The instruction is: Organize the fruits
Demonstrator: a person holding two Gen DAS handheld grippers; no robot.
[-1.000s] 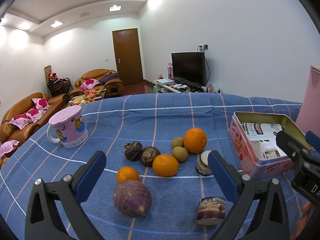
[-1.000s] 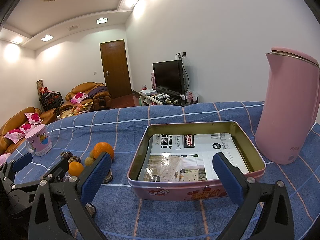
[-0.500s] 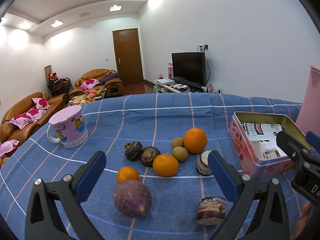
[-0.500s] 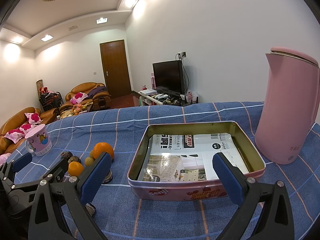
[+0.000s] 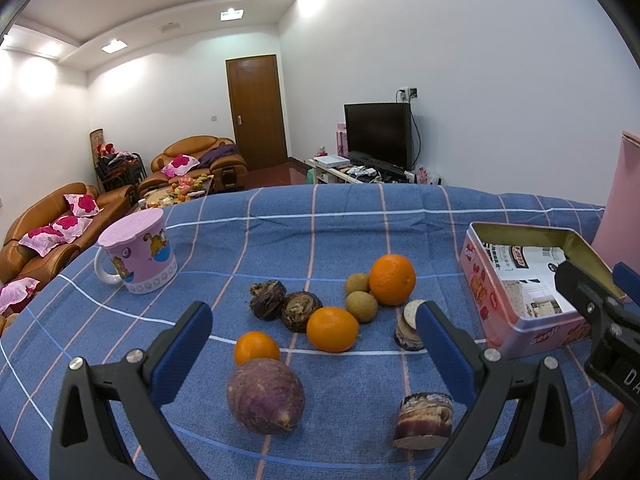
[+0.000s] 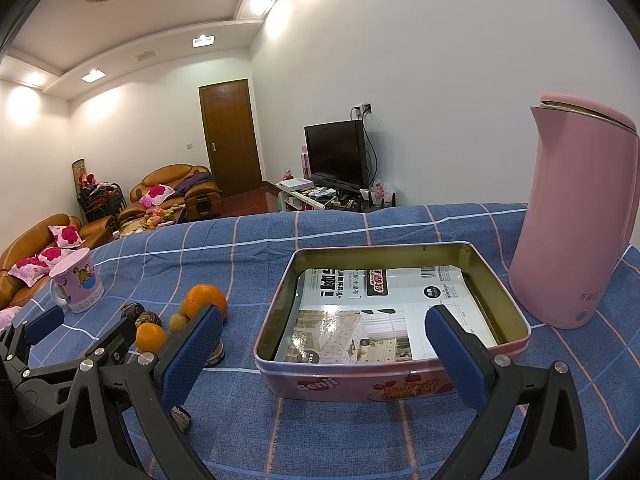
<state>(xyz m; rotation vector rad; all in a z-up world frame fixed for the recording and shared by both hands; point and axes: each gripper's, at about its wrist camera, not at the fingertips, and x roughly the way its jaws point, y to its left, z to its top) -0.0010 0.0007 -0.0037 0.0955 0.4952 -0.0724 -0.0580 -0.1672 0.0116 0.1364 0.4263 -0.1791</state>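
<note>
The fruits lie loose on the blue checked cloth of the table (image 5: 320, 232), left of a pink tin (image 6: 392, 380). A large orange (image 5: 392, 279) sits farthest back, touching two small brown round fruits (image 5: 361, 306). A second orange (image 5: 332, 329) lies just in front of them, beside two dark knobbly pieces (image 5: 284, 304), and a smaller orange (image 5: 256, 348) touches a purple root (image 5: 265, 395) nearer the camera. Two cut purple-skinned chunks (image 5: 425, 420) stand to the right. The tin is open, with only printed paper lining its bottom. The left tool (image 5: 312, 360) hangs wide apart above the fruits, gripping nothing; the right tool (image 6: 324, 360) is likewise spread wide before the tin. A pink mug (image 5: 136, 256) stands far left, a pink kettle (image 6: 572, 216) right of the tin.
</note>
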